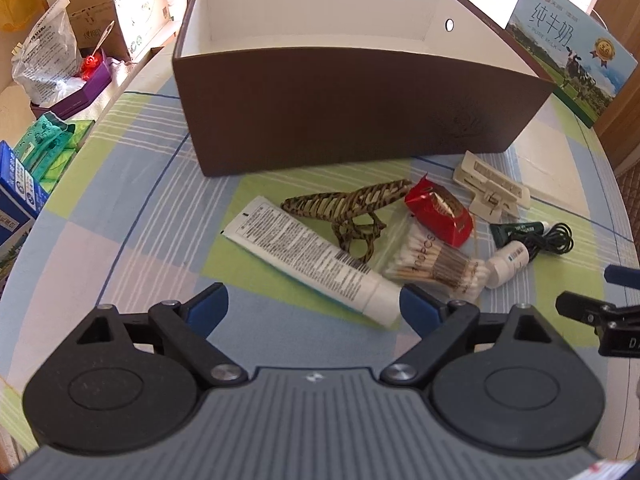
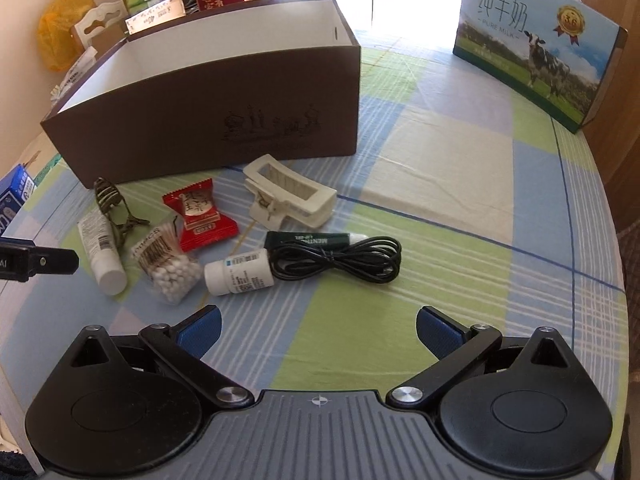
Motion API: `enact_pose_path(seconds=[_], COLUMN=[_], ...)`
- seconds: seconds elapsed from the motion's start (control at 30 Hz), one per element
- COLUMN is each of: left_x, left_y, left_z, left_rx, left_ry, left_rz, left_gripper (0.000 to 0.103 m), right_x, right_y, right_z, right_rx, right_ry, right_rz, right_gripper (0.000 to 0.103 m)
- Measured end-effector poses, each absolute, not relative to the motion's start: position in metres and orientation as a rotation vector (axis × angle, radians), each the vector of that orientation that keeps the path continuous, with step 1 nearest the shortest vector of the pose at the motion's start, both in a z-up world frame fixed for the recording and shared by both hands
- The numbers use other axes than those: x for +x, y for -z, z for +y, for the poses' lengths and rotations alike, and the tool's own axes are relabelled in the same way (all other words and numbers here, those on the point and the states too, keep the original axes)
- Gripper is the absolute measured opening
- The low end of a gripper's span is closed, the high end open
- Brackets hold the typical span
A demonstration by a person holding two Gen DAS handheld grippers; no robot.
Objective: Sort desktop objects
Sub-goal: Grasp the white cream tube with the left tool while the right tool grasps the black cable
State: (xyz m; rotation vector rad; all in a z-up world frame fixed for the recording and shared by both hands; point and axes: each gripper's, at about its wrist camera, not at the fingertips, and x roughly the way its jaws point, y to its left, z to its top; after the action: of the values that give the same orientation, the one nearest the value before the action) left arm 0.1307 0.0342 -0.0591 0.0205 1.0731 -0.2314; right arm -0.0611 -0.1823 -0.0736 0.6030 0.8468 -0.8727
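small items [image 2: 256, 236] clustered on checked cloth before open, empty brown box [image 2: 208, 120]; white tube [image 1: 316, 256] flat.

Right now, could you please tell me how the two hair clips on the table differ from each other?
The cream hair clip is a plain pale colour; the patterned hair clip is leopard-like brown and tan. The cream hair clip is blocky and rectangular with a window in its top; the patterned hair clip is slim and tapers to a point. The cream one lies apart, while the patterned one rests against the white tube. Both lie on the checked tablecloth before the brown box.
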Motion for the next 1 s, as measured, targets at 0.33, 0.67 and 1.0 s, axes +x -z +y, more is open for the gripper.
enact_pose_path(seconds=[0.33,0.67,1.0], left_x=[0.16,0.156,0.163], left_y=[0.085,0.088,0.088], left_z=[0.023,0.057,0.092], left_rx=[0.051,0.033,0.075], left_ry=[0.219,0.235,0.126], left_rz=[1.103,1.11,1.082], left_gripper=[0.079,0.044,0.032], right_x=[-0.07,-0.07,-0.067], right_y=[0.08,0.084,0.089], right_z=[-0.191,-0.195,-0.211], right_rx=[0.636,0.627,0.644], right_ry=[0.907,0.905,0.933], right_rz=[0.853,0.845,0.786], right_gripper=[0.101,0.101,0.101])
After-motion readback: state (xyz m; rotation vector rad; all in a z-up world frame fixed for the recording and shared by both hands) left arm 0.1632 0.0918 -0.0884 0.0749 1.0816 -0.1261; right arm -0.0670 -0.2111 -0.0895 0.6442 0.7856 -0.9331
